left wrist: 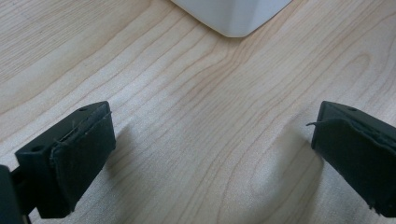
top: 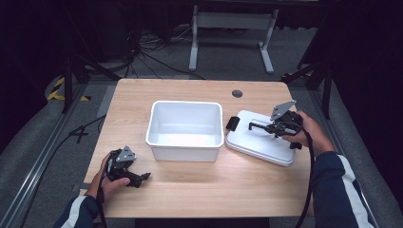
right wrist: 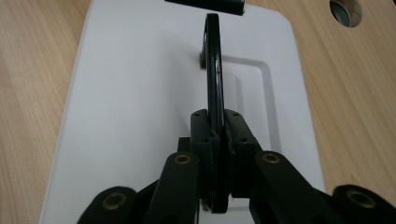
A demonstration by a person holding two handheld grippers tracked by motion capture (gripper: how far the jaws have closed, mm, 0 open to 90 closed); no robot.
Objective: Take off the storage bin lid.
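We hold a gripper in each hand at a wooden table (top: 199, 190). In the high view, our right gripper (top: 260, 126) sits over a flat white lid (top: 256, 142). The lid lies on the table just to the right of a white tub (top: 184, 142), close to it, and a little black clip (top: 232, 123) on the lid's edge points at the tub. We cannot tell if the lid and tub touch.

In the right gripper view, our right gripper (right wrist: 215, 133) has its two black jaws pressed together on the thin black handle (right wrist: 213, 70) of the lid (right wrist: 135, 93). The handle stands up on its edge and runs away from us, right between the jaws. The lid looks flat on the table. A round hole (right wrist: 344, 10) in the table shows at the top right.

Our left gripper (top: 142, 177) rests low near the front left of the table, close to the front left corner of the tub. In the left gripper view, our left gripper (left wrist: 212, 140) has its jaws spread wide, with just bare wood (left wrist: 205, 116) between them. A corner of the tub (left wrist: 233, 18) peeks in at the top.
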